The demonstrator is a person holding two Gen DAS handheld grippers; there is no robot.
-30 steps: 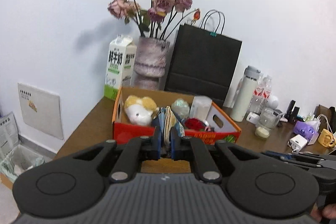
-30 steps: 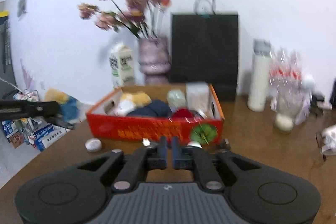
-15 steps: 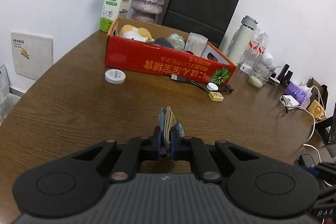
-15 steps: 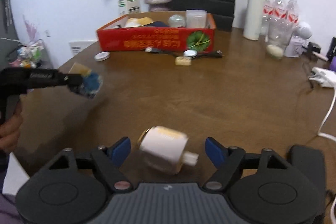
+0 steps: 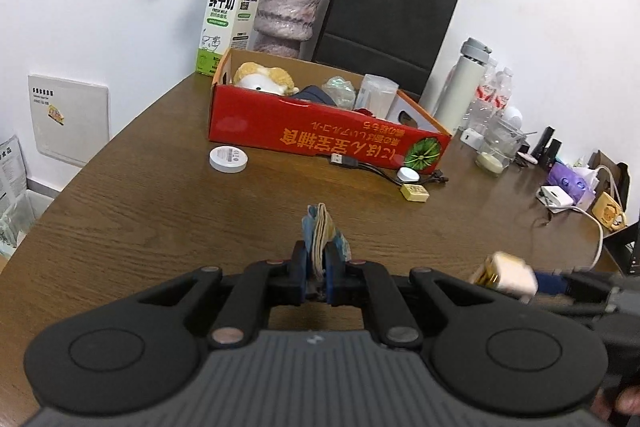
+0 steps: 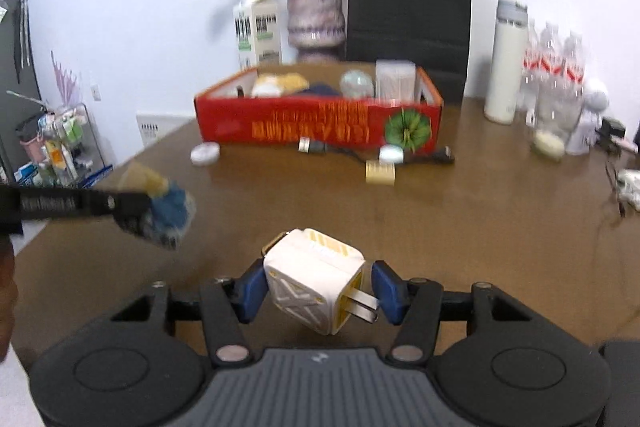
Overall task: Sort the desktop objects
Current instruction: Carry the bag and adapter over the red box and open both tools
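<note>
My left gripper [image 5: 316, 265] is shut on a flat blue and tan packet [image 5: 320, 233], held above the brown table; the packet also shows in the right wrist view [image 6: 170, 205]. My right gripper [image 6: 318, 285] is shut on a white and gold plug charger [image 6: 314, 285], whose prongs touch the right pad. The charger also shows at the right of the left wrist view [image 5: 504, 275]. The red cardboard box [image 5: 320, 137] stands at the back with a plush toy, a dark cloth, a clear cup and other items inside.
In front of the box lie a white round lid [image 5: 228, 159], a black USB cable [image 5: 360, 165], a small white disc [image 5: 408, 175] and a yellow block [image 5: 416, 192]. Milk carton [image 5: 228, 15], vase, black bag [image 5: 384, 23], bottles behind. Chargers and cords lie at the right.
Both grippers pulled back from the box to the near table. The right gripper opened around the plug charger, then closed on it and lifted. The left still holds the packet.
</note>
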